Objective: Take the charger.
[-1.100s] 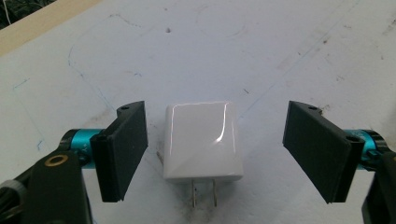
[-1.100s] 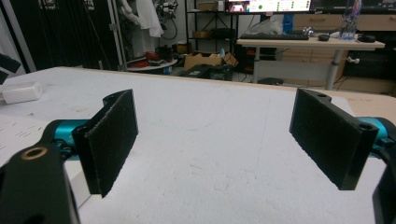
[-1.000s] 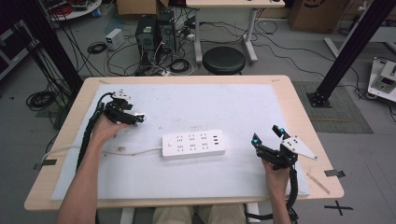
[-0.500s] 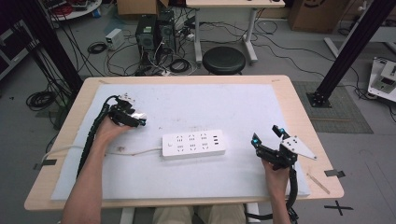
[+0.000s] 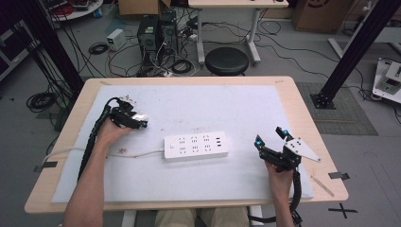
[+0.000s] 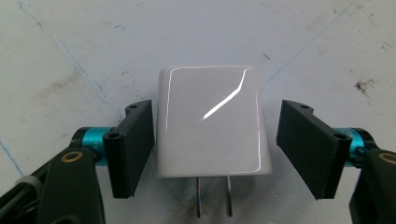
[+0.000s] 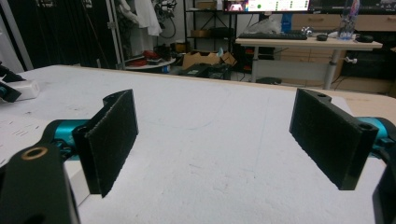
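We note the table with its white mat, and on the mat the white power strip lying flat near the middle, sockets up, its cord running off toward the left edge. Nothing is plugged into it yet.

The white charger lies flat on the mat well to the left of the strip, prongs pointing back toward the left gripper. That gripper is lowered over it; its jaws have just been closing, with the charger between them. One pad sits at or just beside the charger's side, and the other stands off with a visible gap, so we judge the grasp begun but not made.

The right gripper rests level at the right side of the mat, jaws wide apart, nothing between them.

Our judgement: an early stage. Left to do: clamp the charger, lift it, turn the prongs down, carry it to the strip and seat it.
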Demonstrator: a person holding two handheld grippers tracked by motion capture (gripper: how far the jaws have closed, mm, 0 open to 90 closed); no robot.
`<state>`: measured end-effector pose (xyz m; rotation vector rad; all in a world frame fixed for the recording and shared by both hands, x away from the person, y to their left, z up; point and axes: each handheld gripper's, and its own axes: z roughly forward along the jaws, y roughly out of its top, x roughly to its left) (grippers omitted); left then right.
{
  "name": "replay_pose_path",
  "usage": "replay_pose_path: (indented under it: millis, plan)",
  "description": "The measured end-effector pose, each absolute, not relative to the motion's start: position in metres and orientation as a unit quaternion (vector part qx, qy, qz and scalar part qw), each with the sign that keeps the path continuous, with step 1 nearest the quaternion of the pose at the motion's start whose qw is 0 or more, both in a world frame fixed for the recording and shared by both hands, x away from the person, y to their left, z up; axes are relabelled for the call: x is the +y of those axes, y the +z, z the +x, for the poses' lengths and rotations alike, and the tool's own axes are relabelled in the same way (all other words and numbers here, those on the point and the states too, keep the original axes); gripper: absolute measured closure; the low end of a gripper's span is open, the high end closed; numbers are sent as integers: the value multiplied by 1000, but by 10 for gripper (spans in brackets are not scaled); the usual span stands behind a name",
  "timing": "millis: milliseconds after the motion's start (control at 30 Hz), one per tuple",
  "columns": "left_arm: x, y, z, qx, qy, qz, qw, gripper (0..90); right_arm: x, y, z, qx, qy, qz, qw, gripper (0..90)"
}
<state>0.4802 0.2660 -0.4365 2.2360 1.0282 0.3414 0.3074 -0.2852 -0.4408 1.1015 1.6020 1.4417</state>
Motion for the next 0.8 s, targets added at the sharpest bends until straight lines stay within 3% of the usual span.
replay_pose_path:
  millis: [600,800]
  plan:
    - [267,-437,477,385,150,853,320,423,-285,-441,307,619,556,427,354,156]
    - [267,-437,476,386,152,852,320,425,-285,-441,307,618,556,427,355,157]
